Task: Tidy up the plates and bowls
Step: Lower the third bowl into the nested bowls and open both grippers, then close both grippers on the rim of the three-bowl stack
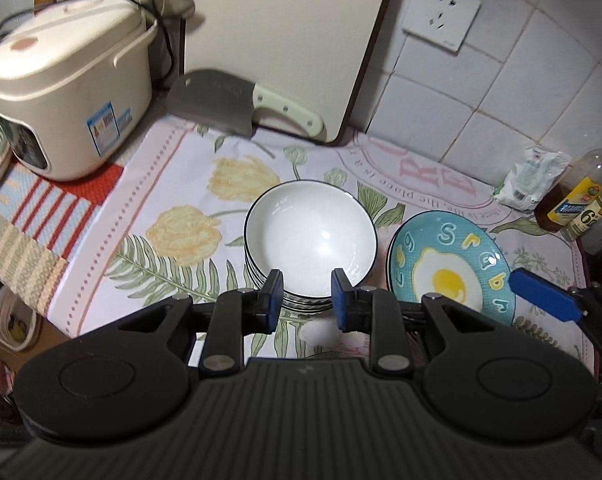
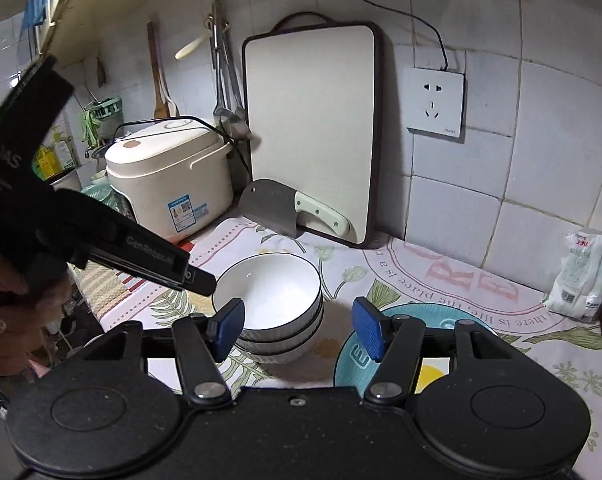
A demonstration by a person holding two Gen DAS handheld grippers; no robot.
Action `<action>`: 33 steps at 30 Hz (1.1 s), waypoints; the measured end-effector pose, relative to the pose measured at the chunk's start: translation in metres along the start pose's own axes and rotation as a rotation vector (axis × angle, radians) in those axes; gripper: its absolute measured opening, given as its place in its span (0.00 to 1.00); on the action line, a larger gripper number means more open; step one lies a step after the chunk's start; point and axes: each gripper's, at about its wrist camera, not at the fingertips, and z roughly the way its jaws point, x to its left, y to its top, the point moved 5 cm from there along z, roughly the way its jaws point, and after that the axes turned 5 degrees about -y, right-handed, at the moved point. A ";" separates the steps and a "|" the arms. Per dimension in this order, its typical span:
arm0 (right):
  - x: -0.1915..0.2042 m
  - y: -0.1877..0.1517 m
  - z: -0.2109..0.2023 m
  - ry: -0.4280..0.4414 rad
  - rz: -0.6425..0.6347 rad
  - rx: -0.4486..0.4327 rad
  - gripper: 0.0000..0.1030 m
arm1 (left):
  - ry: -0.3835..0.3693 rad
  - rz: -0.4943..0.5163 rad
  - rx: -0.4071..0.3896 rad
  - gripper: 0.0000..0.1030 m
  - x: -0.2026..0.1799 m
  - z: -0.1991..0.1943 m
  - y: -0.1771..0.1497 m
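On the desk (image 1: 101, 264), toward its middle, the bowls (image 1: 311, 240) stand nested in one stack on the flowered cloth; the right wrist view shows at least three rims. Stacking them saves room and leaves one item to move instead of several. The plate (image 1: 453, 268), blue with a fried-egg print, lies just beside the stack on the side toward the bottle (image 1: 581, 200). In the left wrist view their rims appear to touch or nearly so; contact cannot be confirmed. The plate appears slightly tilted, perhaps resting on more plates beneath; this is hidden.

The left gripper (image 1: 307, 296) hangs above the near rim of the stack, jaws a narrow gap apart, nothing between them. The right gripper (image 2: 299, 330) sits between stack and plate, jaws roughly half open, also empty. Neither pad touches crockery.

Judgement: bowls and plate are already sorted by kind, side by side, so the task looks near its end.

At the back edge, a board (image 2: 313, 132) leans on the tiled wall with a cleaver (image 2: 269, 204) propped against it, out of the working area. A cooker (image 1: 69, 92) occupies the far left corner. The bottle and a white pouch (image 1: 533, 180) stand at the right edge against the wall.
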 end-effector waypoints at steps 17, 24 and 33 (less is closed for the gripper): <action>0.036 -0.027 -0.001 0.000 -0.064 -0.023 0.83 | -0.064 0.076 -0.108 0.37 0.008 -0.029 -0.018; 0.064 -0.051 0.024 -0.095 -0.061 -0.076 0.89 | -0.155 0.117 -0.088 0.41 0.035 -0.010 -0.022; 0.086 -0.086 0.085 -0.169 -0.041 -0.052 0.90 | -0.270 0.093 -0.045 0.55 0.066 0.028 -0.029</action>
